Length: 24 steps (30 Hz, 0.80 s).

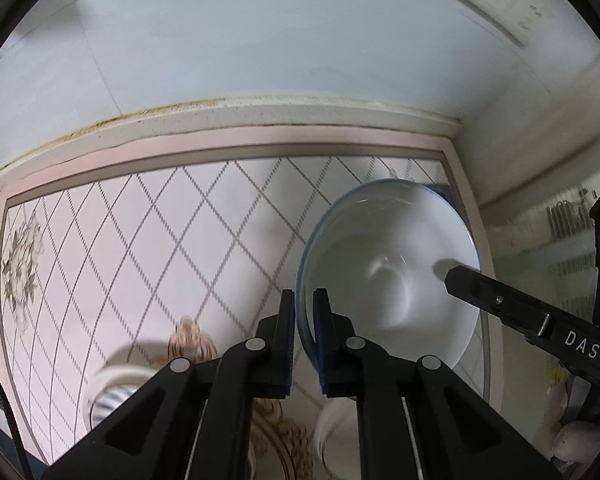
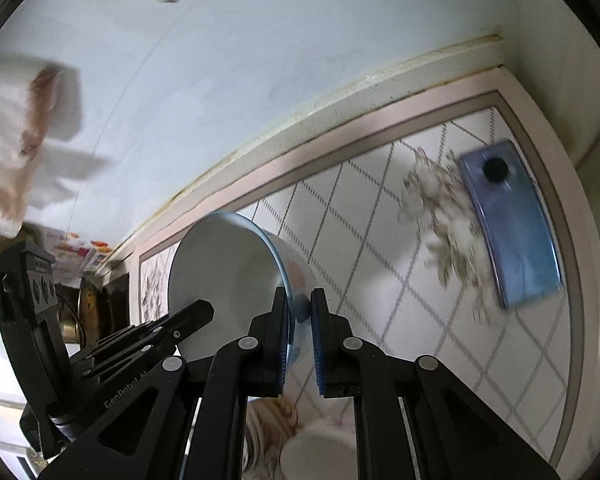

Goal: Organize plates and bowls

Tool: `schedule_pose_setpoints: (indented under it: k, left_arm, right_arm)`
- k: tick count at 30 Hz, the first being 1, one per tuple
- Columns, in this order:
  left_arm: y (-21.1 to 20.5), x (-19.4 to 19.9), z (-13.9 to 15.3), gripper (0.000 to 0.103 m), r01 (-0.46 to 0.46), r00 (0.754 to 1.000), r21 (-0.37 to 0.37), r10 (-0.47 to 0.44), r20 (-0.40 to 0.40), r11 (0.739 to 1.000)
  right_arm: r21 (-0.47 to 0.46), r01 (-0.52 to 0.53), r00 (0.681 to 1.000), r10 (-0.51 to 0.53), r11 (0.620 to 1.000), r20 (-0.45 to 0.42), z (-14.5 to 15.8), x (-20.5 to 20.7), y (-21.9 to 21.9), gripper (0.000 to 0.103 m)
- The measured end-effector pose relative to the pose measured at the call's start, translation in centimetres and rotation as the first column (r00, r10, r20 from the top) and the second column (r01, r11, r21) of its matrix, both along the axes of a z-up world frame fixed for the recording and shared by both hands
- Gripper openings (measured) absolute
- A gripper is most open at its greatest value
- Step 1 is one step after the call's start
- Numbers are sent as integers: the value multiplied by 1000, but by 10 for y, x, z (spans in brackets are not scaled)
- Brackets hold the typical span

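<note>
Black claw arms fill the bottom of both wrist views. Left claw (image 1: 303, 320) is pinched tight on the near rim of a bowl (image 1: 388, 264), one pad inside the wall, one outside. Right claw (image 2: 300, 320) is clamped on the opposite rim of the same bowl (image 2: 220, 276), again with a pad on each side. Both claws carry it together, tilted, in the air above the bench (image 1: 140, 240), touching nothing else.

Bowl: white and glossy inside, with a thin blue line around the lip and a pale pattern with an orange blotch on its outer wall. It looks empty.

Below the bowl, blurred, lie other dishes: a small one with blue stripes (image 1: 108, 396) to the left, and a white rim (image 1: 332, 420) just under the claws. Farther off, the bench is covered with a white cloth crossed by grey diamond lines and flower prints. A blue phone (image 2: 512, 228) lies near the far right corner. White tiled wall rises behind.

Step in hand, as it seems: carrying the lifted bowl toward wherever it belongs. Next move likely calls for levelling it, keeping both grips matched so the rim does not twist, and lowering it squarely onto a stack or free spot before letting go.
</note>
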<state>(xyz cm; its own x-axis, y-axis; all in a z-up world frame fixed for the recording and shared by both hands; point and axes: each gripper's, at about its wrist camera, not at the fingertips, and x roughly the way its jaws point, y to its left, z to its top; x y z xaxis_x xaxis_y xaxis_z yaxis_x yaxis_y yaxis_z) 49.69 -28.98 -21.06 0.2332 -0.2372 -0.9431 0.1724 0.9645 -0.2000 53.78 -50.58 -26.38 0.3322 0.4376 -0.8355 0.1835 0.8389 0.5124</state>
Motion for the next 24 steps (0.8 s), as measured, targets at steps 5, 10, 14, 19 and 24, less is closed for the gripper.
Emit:
schedule_pose_setpoints:
  k: [5, 10, 14, 19, 24]
  left_arm:
    - [2, -43, 12, 7, 31, 1000, -10, -31, 2, 999]
    - [3, -77, 14, 7, 58, 998, -16, -58, -15, 998]
    - [1, -94, 7, 7, 75, 997, -15, -76, -27, 997]
    - [-6, -104, -9, 7, 99, 994, -2, -99, -53, 995]
    - [-14, -109, -28, 7, 127, 989, 31, -125, -78, 991]
  right_arm:
    - [-12, 8, 1000, -8, 1000, 4, 19, -51, 3, 12]
    - [-21, 11, 1000, -11, 1000, -9, 27, -98, -1, 12]
    - [-25, 12, 999, -12, 1000, -31, 22, -130, 0, 12]
    - [-18, 26, 997, -27, 1000, -72, 4, -156, -3, 12]
    - [-19, 38, 994, -39, 999, -104, -15, -167, -7, 12]
